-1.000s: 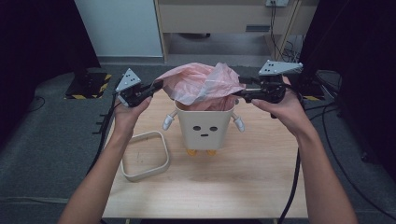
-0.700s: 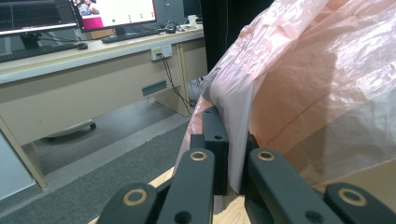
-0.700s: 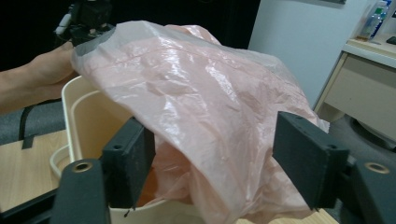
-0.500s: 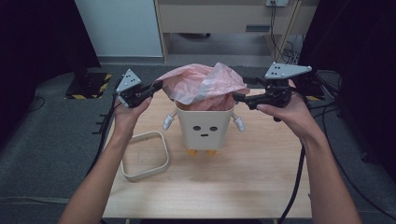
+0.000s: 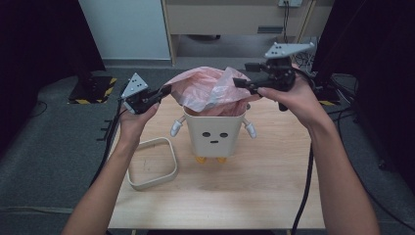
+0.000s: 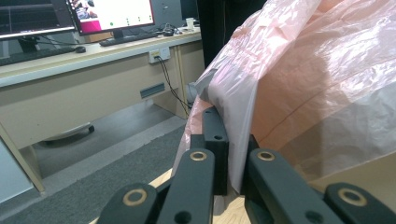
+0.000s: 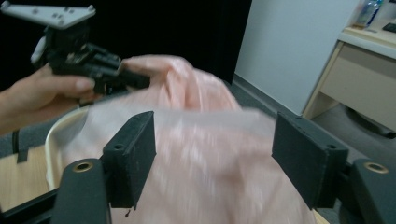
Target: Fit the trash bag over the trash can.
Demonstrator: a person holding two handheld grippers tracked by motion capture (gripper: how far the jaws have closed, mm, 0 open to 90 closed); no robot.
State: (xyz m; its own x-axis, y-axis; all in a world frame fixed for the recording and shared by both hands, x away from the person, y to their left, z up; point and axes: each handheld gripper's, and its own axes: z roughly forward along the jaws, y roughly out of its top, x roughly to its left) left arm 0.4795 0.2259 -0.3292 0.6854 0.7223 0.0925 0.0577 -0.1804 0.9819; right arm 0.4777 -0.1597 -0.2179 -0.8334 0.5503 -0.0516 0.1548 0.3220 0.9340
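Two grippers meet a pink plastic bag (image 5: pixel 210 90) in the face-printed bin (image 5: pixel 214 134): left gripper (image 5: pixel 164 91) clamped at nine o'clock, right gripper (image 5: pixel 240 82) fingers apart at three o'clock.

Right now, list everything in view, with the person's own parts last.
bag: 1, pink plastic, bunched in the top of the bin
bin: 1, cream with a face, small grey arms and orange feet, middle of the table
frame: 1, cream square ring, flat on the table left of the bin
table: 1, light wood
desk: 1, beige, beyond the table
monitors: 2, lit, on the desk
keyboard: 1, dark, on the desk
left claw: 1, black, shut on the bag's left edge
right claw: 1, black, jaws open over the bag
hands: 2, one on each claw
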